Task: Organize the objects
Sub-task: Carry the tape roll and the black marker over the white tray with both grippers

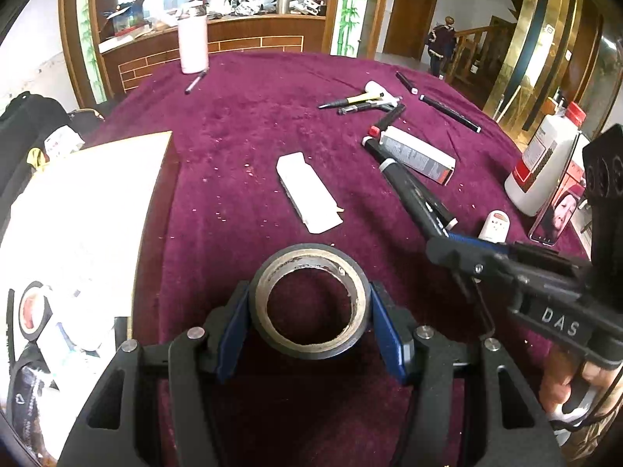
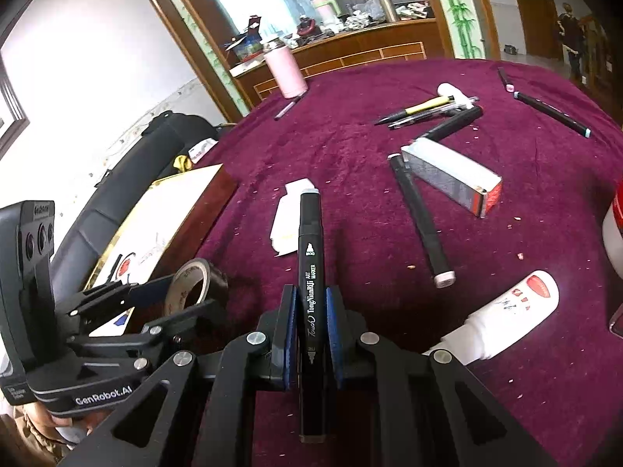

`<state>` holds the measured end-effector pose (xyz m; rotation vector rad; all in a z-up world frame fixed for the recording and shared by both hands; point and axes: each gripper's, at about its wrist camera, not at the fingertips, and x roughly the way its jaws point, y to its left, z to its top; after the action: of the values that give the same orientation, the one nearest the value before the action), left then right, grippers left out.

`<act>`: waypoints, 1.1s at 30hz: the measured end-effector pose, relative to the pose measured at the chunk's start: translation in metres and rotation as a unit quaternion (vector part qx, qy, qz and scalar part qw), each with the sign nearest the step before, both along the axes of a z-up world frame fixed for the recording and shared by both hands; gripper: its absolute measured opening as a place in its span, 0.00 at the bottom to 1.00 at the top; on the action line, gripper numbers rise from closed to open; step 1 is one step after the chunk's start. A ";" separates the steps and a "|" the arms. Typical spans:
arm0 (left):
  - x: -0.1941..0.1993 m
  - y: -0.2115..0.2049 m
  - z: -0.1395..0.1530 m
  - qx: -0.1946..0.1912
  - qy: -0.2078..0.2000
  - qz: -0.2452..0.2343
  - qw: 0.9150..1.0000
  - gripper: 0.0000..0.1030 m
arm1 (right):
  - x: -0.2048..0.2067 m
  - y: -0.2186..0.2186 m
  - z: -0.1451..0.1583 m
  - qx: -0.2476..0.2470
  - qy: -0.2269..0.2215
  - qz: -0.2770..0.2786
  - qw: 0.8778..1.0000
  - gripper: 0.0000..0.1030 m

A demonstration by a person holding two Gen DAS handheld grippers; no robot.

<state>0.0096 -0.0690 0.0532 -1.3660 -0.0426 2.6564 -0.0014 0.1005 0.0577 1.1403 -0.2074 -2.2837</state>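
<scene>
The sorting looked only partly done. The left gripper (image 1: pixel 309 321) pinched a roll of black tape (image 1: pixel 309 303) across its outer wall, held just above the maroon-clothed surface (image 1: pixel 241 124) near the open white box (image 1: pixel 78 210) at the left edge, where another tape roll (image 1: pixel 29 309) and some packets already lay. The right gripper (image 2: pixel 311 334) was pressed onto a black art marker (image 2: pixel 310 284), the marker running lengthwise between the blue pads (image 2: pixel 289 334) with its grey cap pointing forward. Much remained scattered: a flat white packet (image 1: pixel 309 190) mid-surface, a long grey-and-white carton (image 1: pixel 418 153) with a black marker (image 2: pixel 422 220) beside it, a loose cluster of pens (image 1: pixel 362 103) farther back, two more black markers (image 1: pixel 449 113) near the far right, one pen (image 1: pixel 194 81) by the pale pink bottle (image 1: pixel 192 43), and a small white tube (image 2: pixel 502 313) and a white red-capped bottle (image 1: pixel 545 159) at the right. Judging by this, two items were in hand but not yet put away, and most of the clearing was still ahead.
</scene>
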 end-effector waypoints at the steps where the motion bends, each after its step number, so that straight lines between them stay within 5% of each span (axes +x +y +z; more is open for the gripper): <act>1: 0.000 -0.002 0.001 -0.001 0.000 0.002 1.000 0.57 | 0.001 -0.002 0.001 -0.003 -0.001 0.003 1.000 0.15; 18: 0.029 -0.083 0.049 -0.017 0.043 0.082 0.996 0.57 | 0.014 -0.054 0.016 -0.006 0.012 0.065 0.998 0.16; 33: 0.043 -0.149 0.049 -0.033 0.042 0.142 0.988 0.57 | 0.018 -0.100 0.024 0.006 0.022 0.108 0.994 0.16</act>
<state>0.0523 -0.2177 0.1021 -1.3579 -0.1523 2.9716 0.0168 0.0010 0.0813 1.0632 -0.0498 -2.1188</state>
